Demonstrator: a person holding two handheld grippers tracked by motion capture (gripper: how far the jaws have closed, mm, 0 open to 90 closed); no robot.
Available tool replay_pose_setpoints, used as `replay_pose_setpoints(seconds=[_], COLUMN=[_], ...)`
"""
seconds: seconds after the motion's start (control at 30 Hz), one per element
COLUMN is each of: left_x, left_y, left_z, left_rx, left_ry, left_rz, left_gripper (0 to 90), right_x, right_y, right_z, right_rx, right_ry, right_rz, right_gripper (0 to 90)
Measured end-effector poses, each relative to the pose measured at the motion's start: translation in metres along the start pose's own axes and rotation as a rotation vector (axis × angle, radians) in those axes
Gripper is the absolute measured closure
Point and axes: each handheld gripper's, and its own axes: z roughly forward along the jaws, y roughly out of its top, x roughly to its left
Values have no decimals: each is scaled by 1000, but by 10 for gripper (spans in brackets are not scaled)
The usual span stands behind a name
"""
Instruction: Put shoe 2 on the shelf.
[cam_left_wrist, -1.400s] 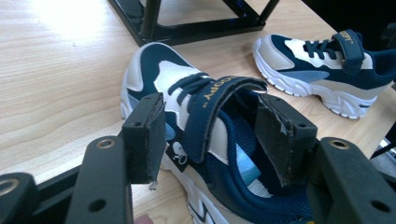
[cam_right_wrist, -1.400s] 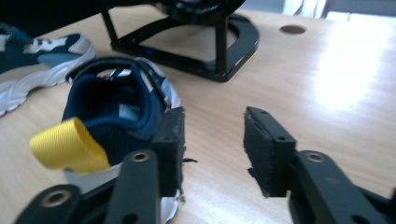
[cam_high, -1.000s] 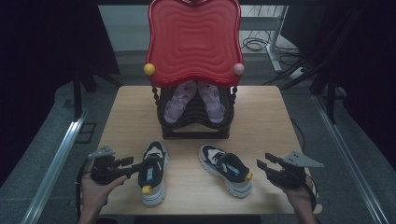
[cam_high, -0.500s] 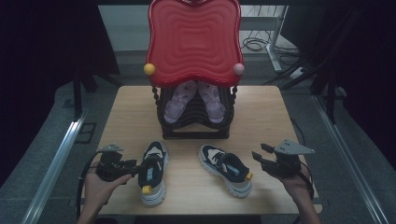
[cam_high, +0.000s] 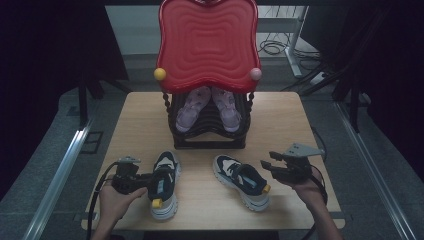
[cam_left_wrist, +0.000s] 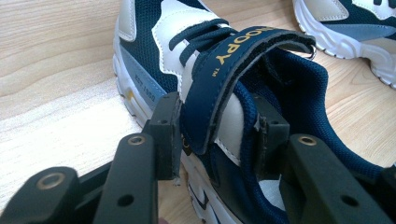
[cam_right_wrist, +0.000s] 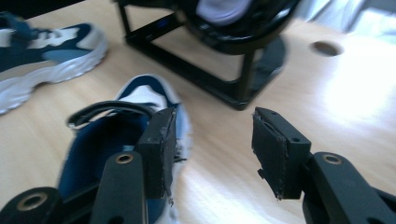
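Note:
A pair of navy, white and grey sneakers lies at the front of the wooden table (cam_high: 295, 120). My left gripper (cam_high: 149, 179) is shut on the left sneaker (cam_high: 164, 192). In the left gripper view the gripper (cam_left_wrist: 218, 135) has one jaw outside the shoe's side wall and one inside the opening, under the navy strap (cam_left_wrist: 233, 56). The right sneaker (cam_high: 242, 181) lies toe toward me. My right gripper (cam_high: 269, 167) stands open just right of it, apart from it. In the right gripper view that gripper (cam_right_wrist: 212, 149) hangs over bare wood beside this sneaker (cam_right_wrist: 107, 154).
A black rack (cam_high: 207, 127) stands mid-table with a pair of pink shoes (cam_high: 212, 105) on it. Above it sits a red wavy panel (cam_high: 207, 45) with a yellow ball (cam_high: 160, 74) and a pink ball (cam_high: 255, 74). Cables lie on the floor behind.
My right gripper has moved left and forward, close to the right sneaker. The left gripper has stayed at the left sneaker, which has hardly shifted.

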Motion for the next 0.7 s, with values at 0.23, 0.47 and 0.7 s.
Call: replay_pose_setpoints(seconds=[0.23, 0.47, 0.7], left_x=[0, 0, 0], left_y=[-2, -4, -4], left_z=[0, 0, 0], left_rx=[-14, -26, -31], left_ry=[-3, -2, -1], left_rz=[-3, -5, -5], left_gripper=[618, 620, 622], right_x=[-3, -10, -1], right_y=[10, 15, 17], right_z=[24, 34, 35], right_rx=[111, 146, 171], right_ry=[113, 182, 254], right_rz=[4, 41, 7], right_gripper=[506, 531, 542])
